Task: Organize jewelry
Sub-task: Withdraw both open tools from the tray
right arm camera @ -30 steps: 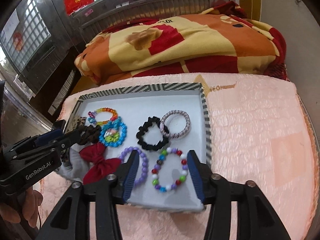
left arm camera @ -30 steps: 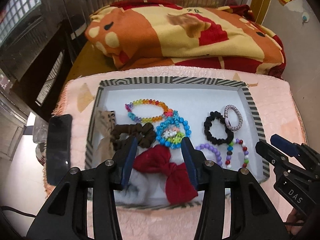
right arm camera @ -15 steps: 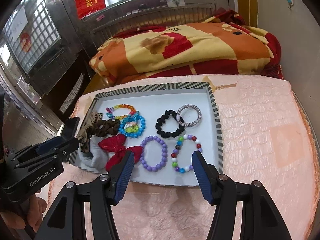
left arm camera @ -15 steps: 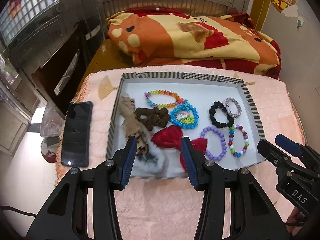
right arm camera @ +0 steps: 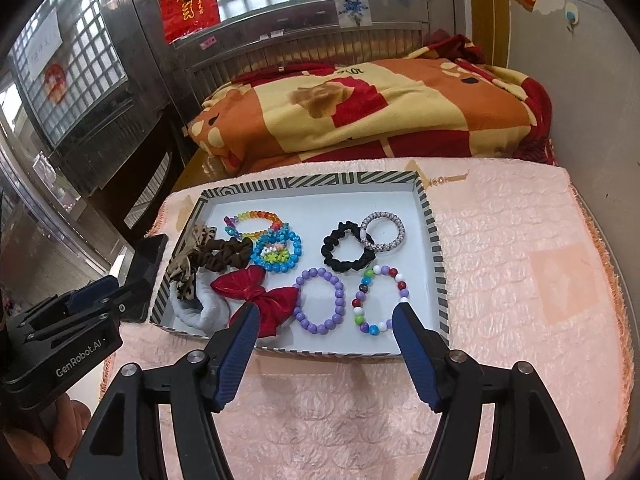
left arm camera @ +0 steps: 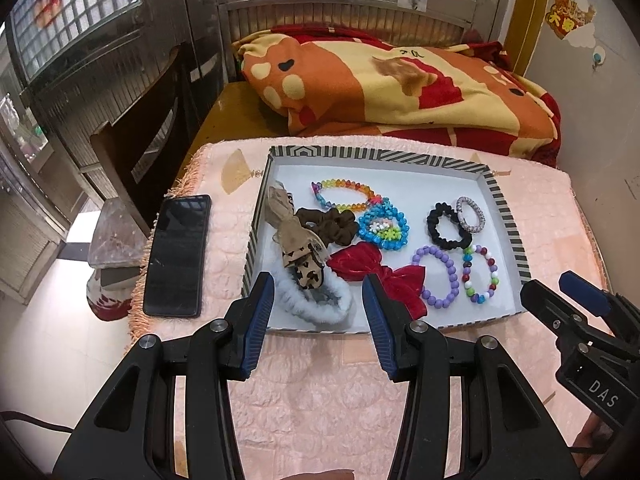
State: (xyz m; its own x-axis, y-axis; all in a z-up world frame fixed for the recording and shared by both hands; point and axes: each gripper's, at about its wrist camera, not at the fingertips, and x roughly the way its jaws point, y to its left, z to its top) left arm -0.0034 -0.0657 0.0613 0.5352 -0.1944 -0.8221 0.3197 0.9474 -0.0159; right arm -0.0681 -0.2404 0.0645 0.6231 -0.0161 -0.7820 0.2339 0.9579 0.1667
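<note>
A shallow striped-rim box (left arm camera: 508,216) (right arm camera: 434,240) on the pink mat holds several pieces: a red bow (left arm camera: 380,276) (right arm camera: 256,292), a purple bead bracelet (left arm camera: 438,276) (right arm camera: 320,300), a multicolour bead bracelet (left arm camera: 480,274) (right arm camera: 380,300), a black scrunchie (left arm camera: 446,226) (right arm camera: 346,246), a silver ring bracelet (left arm camera: 470,214) (right arm camera: 382,230), a blue bead piece (left arm camera: 384,226) (right arm camera: 278,250), a rainbow bracelet (left arm camera: 344,194), a brown scrunchie (left arm camera: 328,226), a leopard bow (left arm camera: 300,248) and a white fluffy band (left arm camera: 316,304). My left gripper (left arm camera: 318,320) and right gripper (right arm camera: 324,344) are open, empty, above the mat just in front of the box.
A black phone (left arm camera: 178,254) lies on the mat left of the box. A folded orange, yellow and red blanket (left arm camera: 400,92) lies behind it. The pink mat (right arm camera: 520,280) stretches to the right of the box. A wall stands at the right.
Both grippers have pulled back and up from the box, so the whole box and the phone now show. The pieces in the box have not moved.
</note>
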